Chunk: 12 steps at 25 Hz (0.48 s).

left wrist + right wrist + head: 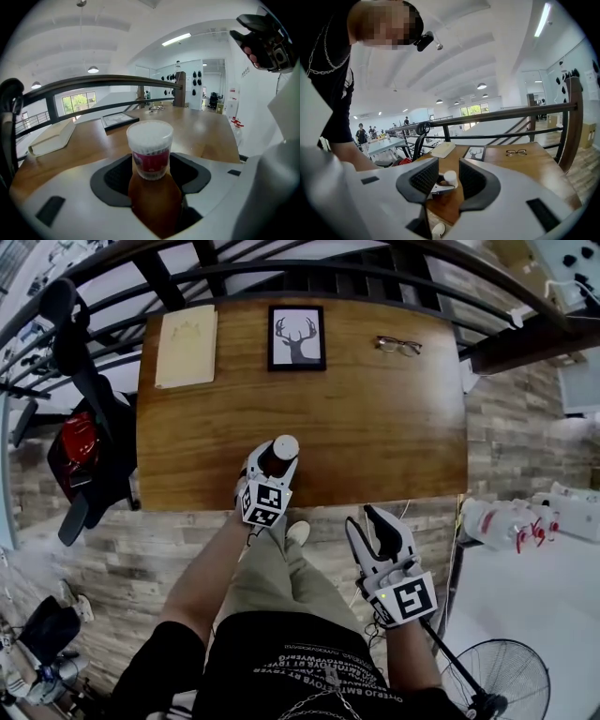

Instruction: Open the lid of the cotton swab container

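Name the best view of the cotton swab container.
Left gripper view: the cotton swab container is close, centred, lid and red label clear. Head view shows mainly its top; right gripper view, a small distant shape.

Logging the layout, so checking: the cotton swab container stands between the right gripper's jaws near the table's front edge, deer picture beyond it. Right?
Wrong gripper: the left gripper view shows the cotton swab container between the left gripper's open jaws. The right gripper hangs off the table, empty. Near the table's front edge, deer picture beyond: correct.
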{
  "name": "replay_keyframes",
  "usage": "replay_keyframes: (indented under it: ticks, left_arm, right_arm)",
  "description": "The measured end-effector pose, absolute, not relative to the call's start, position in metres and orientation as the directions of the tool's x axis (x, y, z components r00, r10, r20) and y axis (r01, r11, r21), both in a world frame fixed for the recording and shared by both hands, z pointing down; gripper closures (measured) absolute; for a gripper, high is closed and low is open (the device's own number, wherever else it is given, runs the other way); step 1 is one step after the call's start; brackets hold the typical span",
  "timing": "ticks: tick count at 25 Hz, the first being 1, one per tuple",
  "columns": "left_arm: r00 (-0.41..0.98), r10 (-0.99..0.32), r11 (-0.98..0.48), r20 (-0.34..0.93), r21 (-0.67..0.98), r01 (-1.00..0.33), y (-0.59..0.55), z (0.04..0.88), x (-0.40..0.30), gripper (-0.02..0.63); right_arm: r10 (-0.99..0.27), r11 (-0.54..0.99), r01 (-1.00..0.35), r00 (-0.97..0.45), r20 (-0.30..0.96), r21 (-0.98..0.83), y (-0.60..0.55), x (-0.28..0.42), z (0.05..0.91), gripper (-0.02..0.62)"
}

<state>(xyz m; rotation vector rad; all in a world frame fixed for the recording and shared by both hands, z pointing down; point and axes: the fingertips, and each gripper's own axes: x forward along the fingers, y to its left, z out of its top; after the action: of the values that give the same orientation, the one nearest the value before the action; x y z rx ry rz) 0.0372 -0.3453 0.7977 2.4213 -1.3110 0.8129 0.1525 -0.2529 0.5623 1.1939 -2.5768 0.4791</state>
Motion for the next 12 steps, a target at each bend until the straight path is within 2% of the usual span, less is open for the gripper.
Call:
replay_keyframes:
  ticks: [7, 12]
  left_arm:
    - [0.372, -0.687, -0.516, 0.625, -0.058, -0.854, -0.351, 0.804, 0.036, 0.347]
    - [0.392, -0.683, -0.536, 0.616, -0.059, -0.842, -0.358, 0.802, 0.044, 0.342]
  right_arm:
    - [-0.664, 0.607, -0.760, -0.645, 0.378, -0.232, -0.237, 0.146, 0.571, 0.456]
    - [-0.656, 0.603, -0.759, -0.647, 0.387, -0.245, -0.227, 0.146, 0.574, 0.456]
